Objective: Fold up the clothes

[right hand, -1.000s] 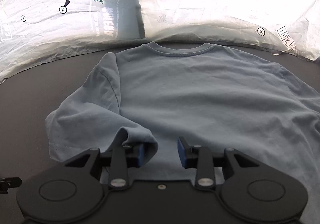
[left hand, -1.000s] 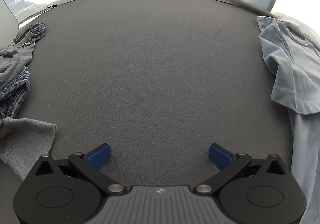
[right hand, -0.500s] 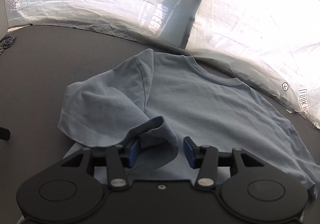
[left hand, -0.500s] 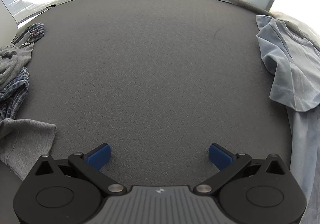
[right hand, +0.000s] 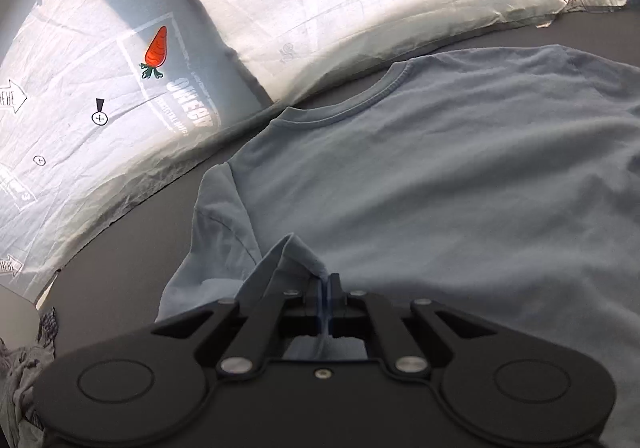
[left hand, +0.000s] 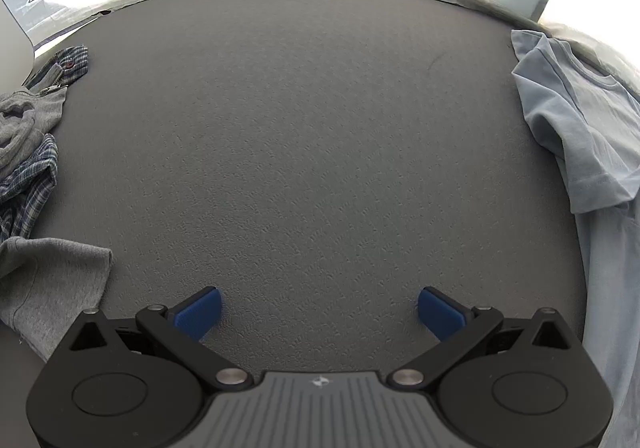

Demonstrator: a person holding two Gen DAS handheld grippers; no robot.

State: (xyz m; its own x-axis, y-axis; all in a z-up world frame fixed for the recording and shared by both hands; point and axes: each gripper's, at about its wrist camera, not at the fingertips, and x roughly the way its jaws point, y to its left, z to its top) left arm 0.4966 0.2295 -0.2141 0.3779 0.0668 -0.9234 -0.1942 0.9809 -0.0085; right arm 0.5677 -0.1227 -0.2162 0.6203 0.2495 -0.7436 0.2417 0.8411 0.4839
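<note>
Currently the right tool (right hand: 327, 288) is pinched closed on a thin fold of a pale blue shirt (right hand: 460, 208), at or near its left sleeve (right hand: 224, 232); the fabric rises in a small peak into the closed jaws, with the rest of the shirt spread flat on the dark grey bench (left hand: 300, 128), collar (right hand: 360, 96) toward the far edge beside crinkled white sheeting (right hand: 360, 8) printed with a carrot (right hand: 156, 46); the left tool (left hand: 320, 312) hovers over bare bench with its blue pads (left hand: 198, 312) spread wide apart, holding nothing; the shirt lies at the right edge of its view (left hand: 580, 136).

Risks, as a judgement: the grip takes only a narrow pinch of cloth, so a quick pull could let the fabric slip out; with one tool alone holding the shirt, carrying the sleeve across may drag the whole body along the bench and bunch it rather than crease it cleanly; the sleeve is already rumpled, so a fold laid over it could trap wrinkles; the collar sits close to the sheeting, and a tug that way could catch it.

No containers show in either view; a loose heap of other clothes (left hand: 28, 152), grey and blue plaid, lies on the bench at the left, well apart from the shirt.
</note>
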